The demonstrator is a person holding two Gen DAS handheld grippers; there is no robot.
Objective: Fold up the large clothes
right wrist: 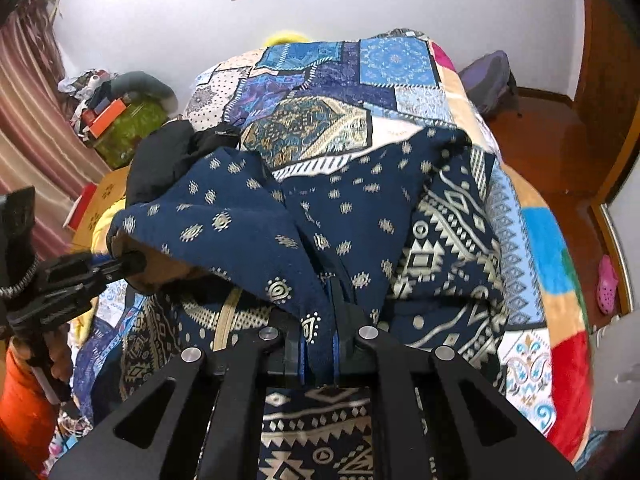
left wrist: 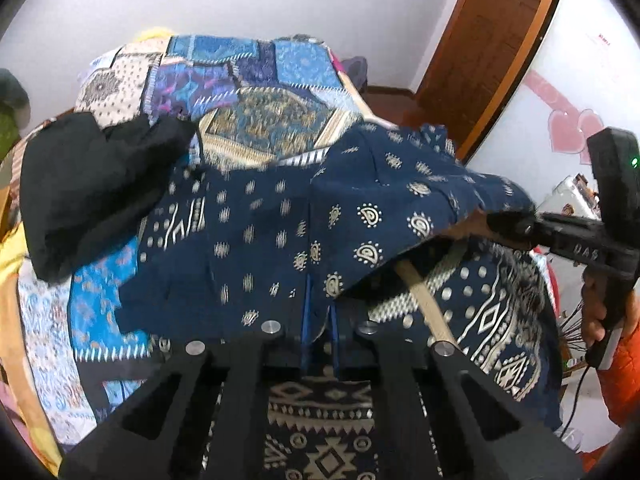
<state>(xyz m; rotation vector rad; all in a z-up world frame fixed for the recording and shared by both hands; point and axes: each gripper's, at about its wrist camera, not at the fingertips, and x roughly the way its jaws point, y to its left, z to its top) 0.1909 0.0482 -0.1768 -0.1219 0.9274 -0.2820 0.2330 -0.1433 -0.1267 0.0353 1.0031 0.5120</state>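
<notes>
A navy garment (left wrist: 280, 220) with a cream print lies bunched on the patchwork bed cover (left wrist: 260, 80). In the left wrist view my left gripper (left wrist: 319, 320) is shut on a fold of it, with cloth pinched between the blue pads. My right gripper (left wrist: 504, 222) comes in from the right and clamps another edge, holding it lifted. In the right wrist view the right gripper (right wrist: 320, 332) is shut on the navy garment (right wrist: 240, 220), and the left gripper (right wrist: 130, 262) grips the raised edge at the left. A black garment (left wrist: 92, 188) lies crumpled at the back left.
The bed cover (right wrist: 532, 240) drops off at its right edge to a wooden floor (right wrist: 540, 140) with a pink shoe (right wrist: 607, 284). A purple backpack (right wrist: 488, 80) sits by the wall. A green box (right wrist: 128, 132) with clutter and a cardboard box (right wrist: 100, 200) stand at the left. A hand in an orange sleeve (left wrist: 624, 380) holds the right gripper.
</notes>
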